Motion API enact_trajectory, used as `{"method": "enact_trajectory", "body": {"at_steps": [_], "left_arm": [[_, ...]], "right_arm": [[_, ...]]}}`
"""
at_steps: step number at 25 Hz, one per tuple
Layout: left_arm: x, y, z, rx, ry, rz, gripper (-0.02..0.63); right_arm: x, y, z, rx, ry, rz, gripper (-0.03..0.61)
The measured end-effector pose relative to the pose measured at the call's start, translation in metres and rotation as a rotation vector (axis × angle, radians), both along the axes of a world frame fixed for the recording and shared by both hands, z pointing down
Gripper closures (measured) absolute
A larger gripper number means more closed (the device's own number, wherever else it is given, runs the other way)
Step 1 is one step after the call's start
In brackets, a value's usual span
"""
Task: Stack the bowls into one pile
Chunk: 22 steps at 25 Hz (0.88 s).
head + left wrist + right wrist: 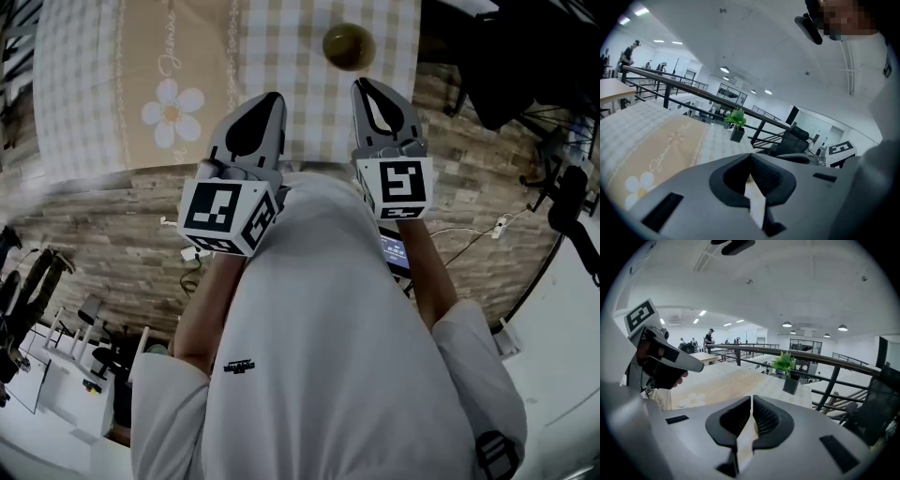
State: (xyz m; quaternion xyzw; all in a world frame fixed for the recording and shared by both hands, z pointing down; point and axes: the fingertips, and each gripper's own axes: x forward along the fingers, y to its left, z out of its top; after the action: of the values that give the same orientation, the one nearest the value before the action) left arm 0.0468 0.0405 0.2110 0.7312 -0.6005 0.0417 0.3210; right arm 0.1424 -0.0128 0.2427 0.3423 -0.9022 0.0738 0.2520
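Observation:
A small round olive-green thing (349, 45), which may be a bowl, sits on the checked tablecloth (309, 103) near its far right side. I can make out no other bowl. Both grippers are held up close to the person's chest, short of the table's near edge. My left gripper (272, 97) is shut with nothing between its pads, and they meet at the tip in the left gripper view (751, 157). My right gripper (362, 84) is also shut and empty (752, 399). Each gripper's body hides the near part of the table in its own view.
A beige runner with a white flower (173, 111) crosses the cloth. A potted green plant (786, 366) stands at the table's far end by a dark railing (834, 359). A brick-patterned floor (103, 244) lies below. An office chair (797, 140) is on the right.

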Motion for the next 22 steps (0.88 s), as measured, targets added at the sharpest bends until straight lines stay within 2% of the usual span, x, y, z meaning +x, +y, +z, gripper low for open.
{"method": "enact_trajectory", "body": {"at_steps": [8, 13, 16, 22], "left_arm": [[0.007, 0.000, -0.033, 0.073, 0.016, 0.063, 0.592], [0.010, 0.000, -0.045, 0.098, -0.007, 0.104, 0.592], [0.009, 0.000, -0.046, 0.100, -0.022, 0.118, 0.592], [0.015, -0.008, -0.049, 0.112, -0.044, 0.123, 0.592]], "right_arm": [[-0.019, 0.032, -0.039, -0.024, -0.102, -0.011, 0.538], [-0.032, 0.038, -0.077, 0.061, -0.194, 0.012, 0.538], [-0.036, 0.042, -0.087, 0.134, -0.166, -0.017, 0.538], [-0.026, 0.033, -0.091, 0.142, -0.214, 0.019, 0.538]]}}
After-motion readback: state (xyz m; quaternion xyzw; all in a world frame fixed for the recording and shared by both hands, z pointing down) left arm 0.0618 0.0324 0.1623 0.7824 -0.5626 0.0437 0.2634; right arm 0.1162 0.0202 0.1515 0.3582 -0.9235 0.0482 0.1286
